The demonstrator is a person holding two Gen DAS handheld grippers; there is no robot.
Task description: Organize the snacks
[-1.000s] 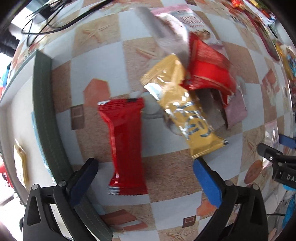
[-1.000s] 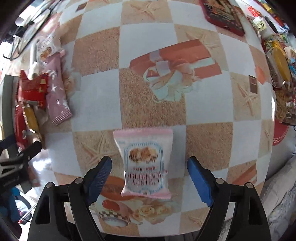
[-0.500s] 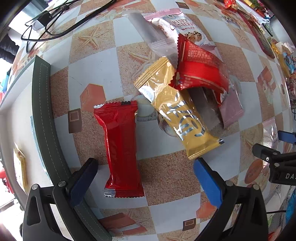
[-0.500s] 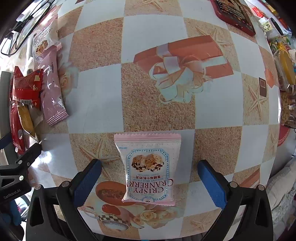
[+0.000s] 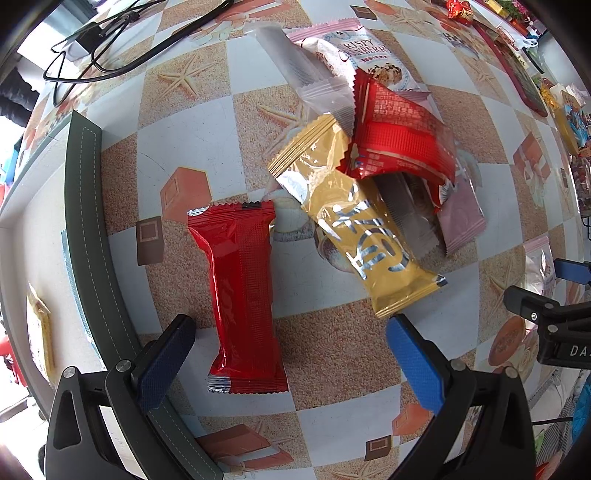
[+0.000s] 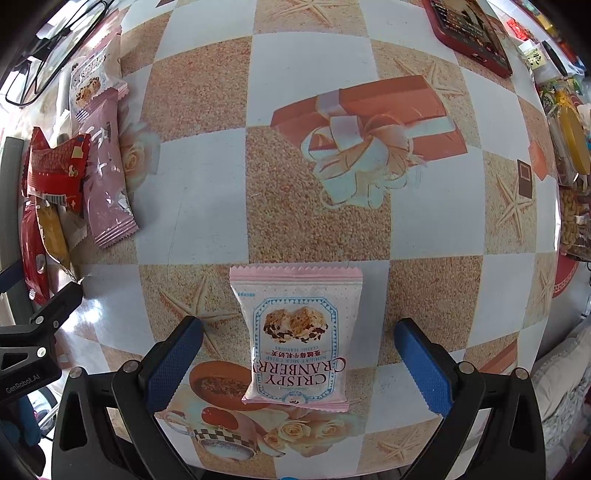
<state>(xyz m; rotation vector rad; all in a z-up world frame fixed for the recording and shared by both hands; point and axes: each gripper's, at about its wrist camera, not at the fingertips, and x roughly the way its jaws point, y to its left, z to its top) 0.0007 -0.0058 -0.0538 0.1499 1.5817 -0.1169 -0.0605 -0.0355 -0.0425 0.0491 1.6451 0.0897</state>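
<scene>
A long red snack bar point(image 5: 242, 295) lies flat on the patterned tablecloth between the wide-apart fingers of my left gripper point(image 5: 291, 363), which is open and not touching it. Right of it a gold bar point(image 5: 358, 240) leans under a red packet point(image 5: 399, 136), with clear and pink wrappers point(image 5: 461, 218) heaped around. In the right wrist view a pink-and-white cranberry crisp packet point(image 6: 297, 336) lies on the table between the spread fingers of my right gripper point(image 6: 299, 363), open and clear of it. The snack heap point(image 6: 62, 177) shows at that view's left edge.
A dark green strip point(image 5: 86, 236) runs along the table's left edge. Black cables point(image 5: 110, 48) lie at the far left. A red phone point(image 6: 469, 33) rests at the far right, and jars of snacks point(image 6: 570, 155) stand along the right edge.
My right gripper's fingers spread wider and the cranberry packet now lies flat on the table. The left gripper's view shifted a little over the pile, then held still.
</scene>
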